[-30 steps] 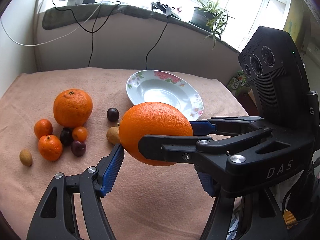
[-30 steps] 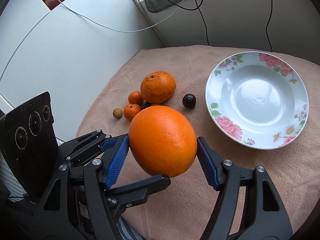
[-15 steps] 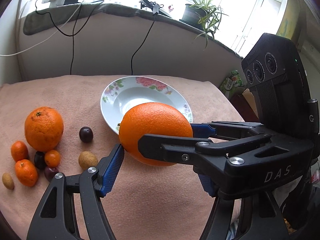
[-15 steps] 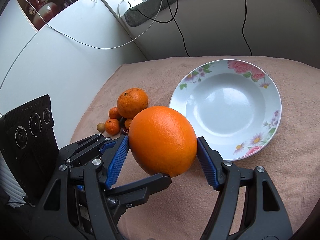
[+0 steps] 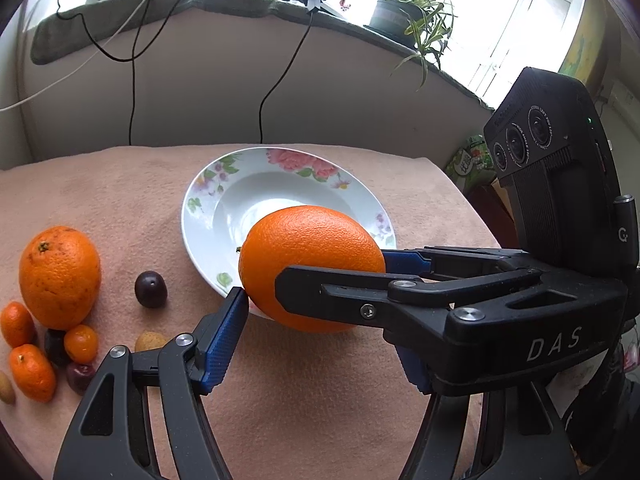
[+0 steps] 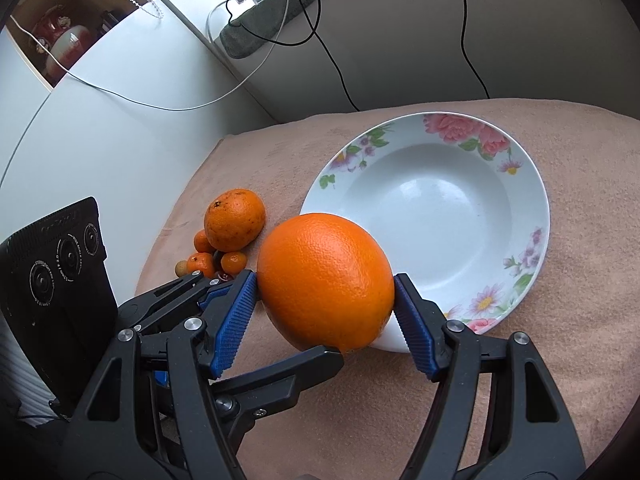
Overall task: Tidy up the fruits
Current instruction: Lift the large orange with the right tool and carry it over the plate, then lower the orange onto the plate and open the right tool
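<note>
A: What have the fingers got?
B: Both grippers clamp one big orange: right gripper pads on either side, left gripper likewise, about half spread.
A: Where is it?
B: In the air, over the near rim of the flowered plate; the other fruits lie on the desk to the left.

Orange fruit, white plate with pink-flowered rim, peach cloth, blue-padded black fingers.
</note>
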Tool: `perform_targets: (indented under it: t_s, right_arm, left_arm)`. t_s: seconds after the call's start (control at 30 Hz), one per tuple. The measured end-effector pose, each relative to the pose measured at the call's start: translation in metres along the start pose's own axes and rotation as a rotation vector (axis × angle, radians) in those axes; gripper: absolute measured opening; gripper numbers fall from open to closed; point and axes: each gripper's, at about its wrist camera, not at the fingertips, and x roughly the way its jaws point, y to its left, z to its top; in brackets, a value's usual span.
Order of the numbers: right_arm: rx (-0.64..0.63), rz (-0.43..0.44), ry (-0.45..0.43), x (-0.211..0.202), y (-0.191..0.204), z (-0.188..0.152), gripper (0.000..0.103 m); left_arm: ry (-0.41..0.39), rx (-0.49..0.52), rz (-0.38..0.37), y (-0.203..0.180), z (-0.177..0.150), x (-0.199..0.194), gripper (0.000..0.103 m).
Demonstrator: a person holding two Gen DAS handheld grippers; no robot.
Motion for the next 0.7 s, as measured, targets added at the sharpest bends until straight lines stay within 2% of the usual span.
perform_targets:
  t_s: [0.33,0.47,0.53,0.7]
  right_arm:
    - [0.042,-0.027,-0.001,0.002,-0.005,0.002,0.072]
    - [0.048,-0.09,-0.065,-0.011,-0.007,0.005,0.072]
    - [0.065,-0.087,-0.094,-0.02,-0.01,0.006,0.079]
    - [0.078,-0.142,-0.169,-0.04,-0.015,0.007,0.084]
  left_arm:
    - [-0.004,0.019,0.019,-0.001,0.004,0.004,0.069]
    - [-0.02,0.026,0.025,-0.001,0.006,-0.002,0.069]
    - [-0.024,0.025,0.029,0.0,0.007,-0.005,0.069]
    - [-0.038,0.024,0.037,0.003,0.006,-0.011,0.069]
